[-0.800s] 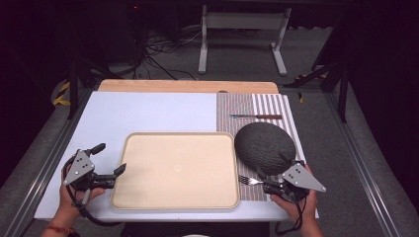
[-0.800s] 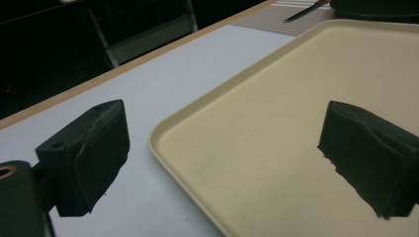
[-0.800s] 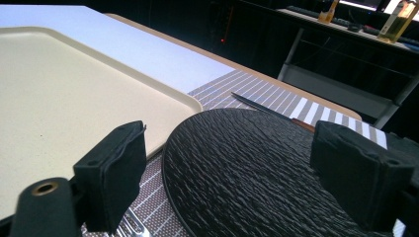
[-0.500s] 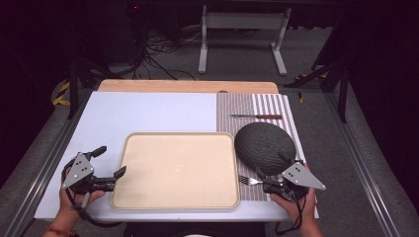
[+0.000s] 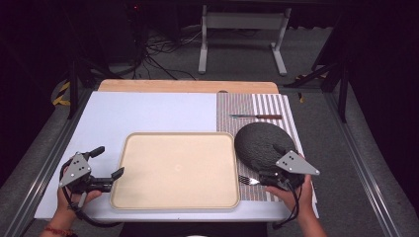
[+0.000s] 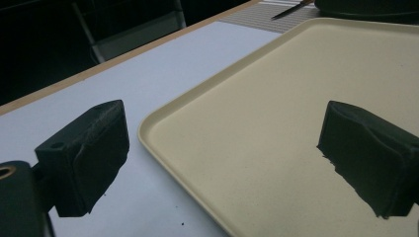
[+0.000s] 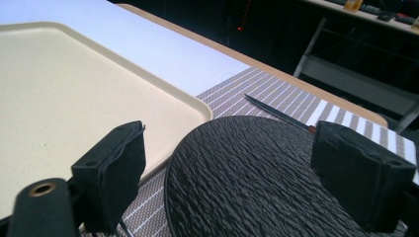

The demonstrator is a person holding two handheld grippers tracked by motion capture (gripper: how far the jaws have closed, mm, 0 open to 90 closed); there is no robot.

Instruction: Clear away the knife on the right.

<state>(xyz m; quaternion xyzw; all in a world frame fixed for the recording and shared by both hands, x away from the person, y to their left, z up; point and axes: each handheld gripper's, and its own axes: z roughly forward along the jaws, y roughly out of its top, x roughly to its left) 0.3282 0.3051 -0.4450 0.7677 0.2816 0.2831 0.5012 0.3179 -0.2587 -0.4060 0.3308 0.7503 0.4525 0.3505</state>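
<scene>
A beige tray (image 5: pixel 178 168) lies near the front of the white table top. To its right, a dark textured plate (image 5: pixel 259 140) rests on a striped placemat (image 5: pixel 247 104). My left gripper (image 5: pixel 109 161) is open by the tray's front left corner. In the left gripper view the left gripper (image 6: pixel 227 148) has that tray (image 6: pixel 296 98) corner between its wide jaws, and the pads touch nothing. My right gripper (image 5: pixel 271 162) is open at the plate's near edge. The right gripper (image 7: pixel 232 173) straddles the plate (image 7: pixel 257 173) without pressing on it.
A knife (image 5: pixel 256 117) lies on the placemat beyond the plate, and a fork (image 5: pixel 247 180) lies between the tray and my right gripper. A wooden strip (image 5: pixel 188 86) runs along the table's far edge. Metal rails flank the table.
</scene>
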